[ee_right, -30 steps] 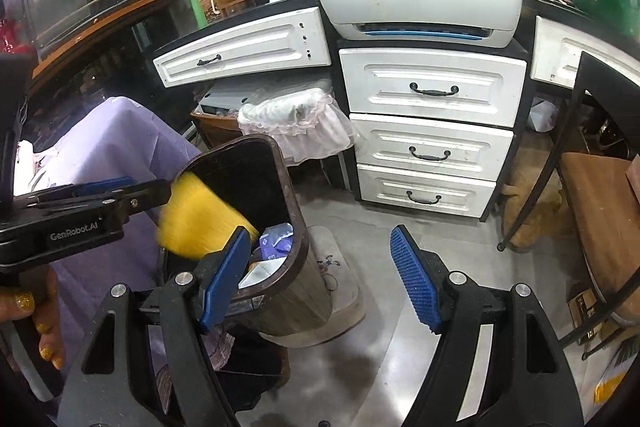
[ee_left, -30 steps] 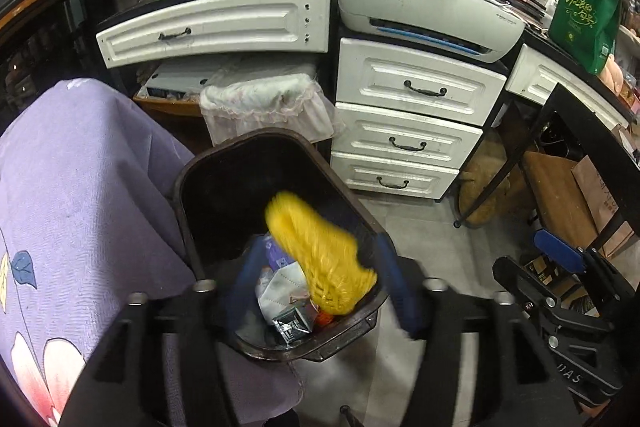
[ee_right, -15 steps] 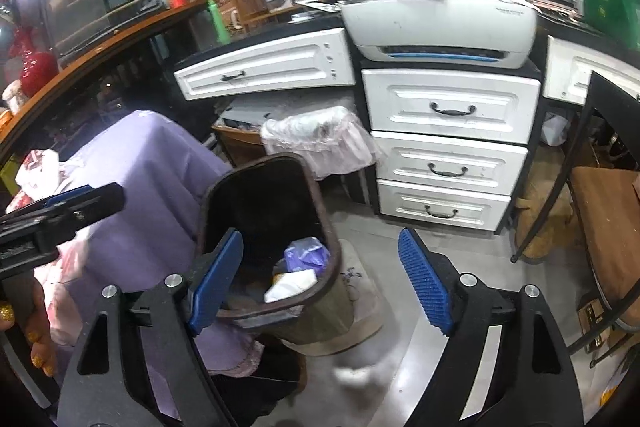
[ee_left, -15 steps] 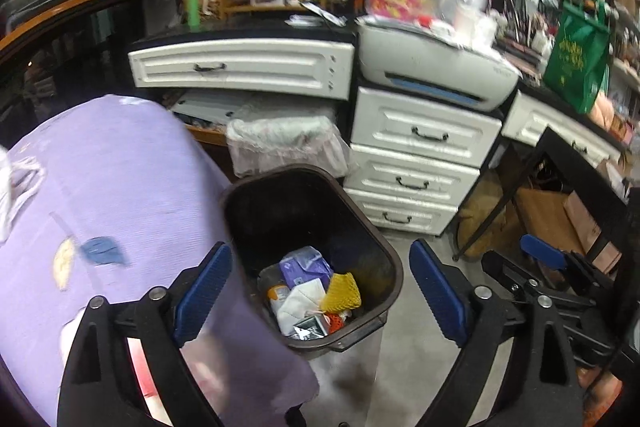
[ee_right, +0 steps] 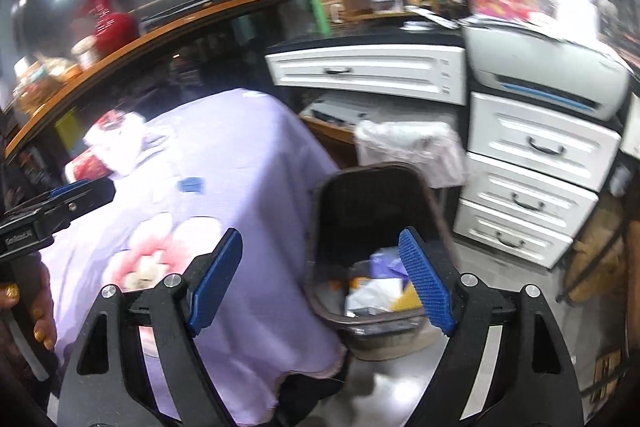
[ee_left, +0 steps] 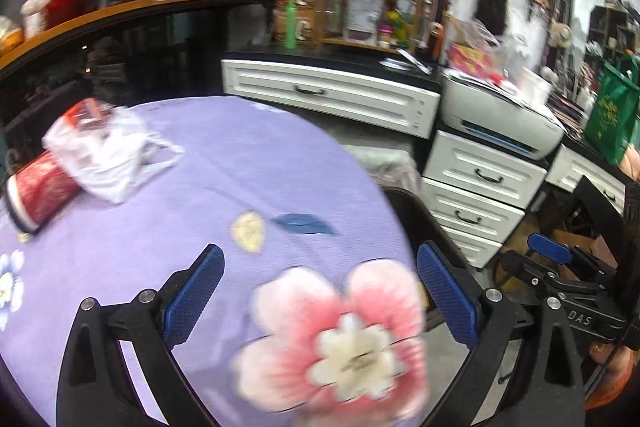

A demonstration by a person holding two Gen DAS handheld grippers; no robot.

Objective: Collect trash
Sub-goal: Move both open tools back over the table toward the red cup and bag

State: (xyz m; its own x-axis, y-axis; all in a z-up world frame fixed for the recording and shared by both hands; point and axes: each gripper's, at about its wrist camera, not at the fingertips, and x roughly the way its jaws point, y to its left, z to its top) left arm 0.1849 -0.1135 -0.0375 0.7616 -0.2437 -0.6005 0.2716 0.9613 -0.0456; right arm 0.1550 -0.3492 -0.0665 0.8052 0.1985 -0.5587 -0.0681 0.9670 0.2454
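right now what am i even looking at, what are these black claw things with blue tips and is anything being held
Those are two hand-held grippers, one in each of a person's hands, each with a camera looking out along its blue-padded fingers. The left gripper hangs over a table in a purple flowered tablecloth, jaws opening with nothing between them. The right gripper is open and empty near a dark trash bin with rubbish inside. On the table lie a white plastic bag and a red can on its side.
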